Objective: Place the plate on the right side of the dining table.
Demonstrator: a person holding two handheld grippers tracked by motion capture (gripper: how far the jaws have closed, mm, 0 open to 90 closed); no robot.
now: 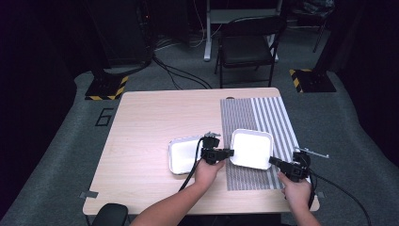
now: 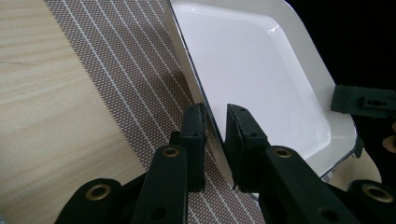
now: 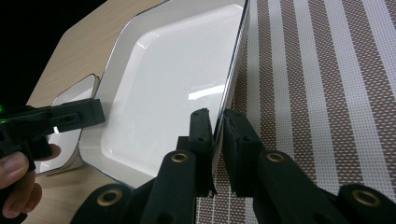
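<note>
White square tray (image 1: 251, 148), tilted, both tongs clamping opposite rims; striped mat (image 1: 277, 122) beneath

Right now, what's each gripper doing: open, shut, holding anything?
Left gripper: jaws shut on the left rim of the white square plate.
Right gripper: jaws shut on the same plate's right rim.

The left matte black plastic tool (image 1: 231, 152) and the right matte black plastic tool (image 1: 271, 160) each carry two blocky, flat-faced jaws on hinged links fixed with brass-coloured rivets. A black cable trails behind each tool. The forearms behind them are bare, without sleeves.
</note>
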